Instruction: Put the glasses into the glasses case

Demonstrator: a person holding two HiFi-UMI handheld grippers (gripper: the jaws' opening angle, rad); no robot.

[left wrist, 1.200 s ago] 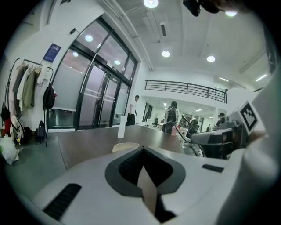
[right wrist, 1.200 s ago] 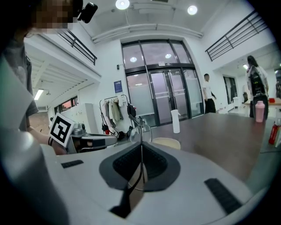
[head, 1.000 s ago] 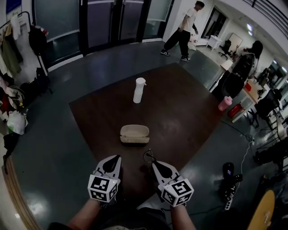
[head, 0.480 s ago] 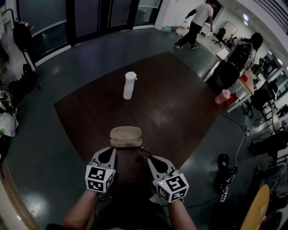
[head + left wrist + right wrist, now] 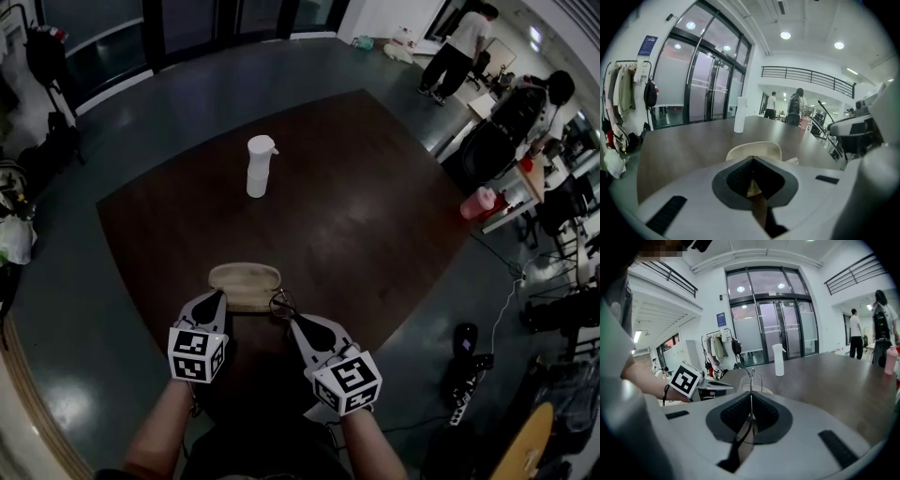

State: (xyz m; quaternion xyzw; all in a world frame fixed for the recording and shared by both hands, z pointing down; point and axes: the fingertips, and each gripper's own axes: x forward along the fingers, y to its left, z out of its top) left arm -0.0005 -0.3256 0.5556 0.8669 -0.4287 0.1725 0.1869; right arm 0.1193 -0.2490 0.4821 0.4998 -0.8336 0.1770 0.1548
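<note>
Both tongs have drawn up to the case (image 5: 246,279) on the tabletop (image 5: 375,206). Right tongs (image 5: 290,320) pinch the glasses (image 5: 279,302) just beside the case's right end. Left tongs (image 5: 215,296), pressed together and empty, sit at its left end. Best to steady the case with the left, lower the glasses level into the shell, then release.

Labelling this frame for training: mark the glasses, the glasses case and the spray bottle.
glasses (image 5: 279,301), head view, on the dark frame.
glasses case (image 5: 244,277), head view, on its pale top shell.
spray bottle (image 5: 257,174), head view, on the white body.
</note>
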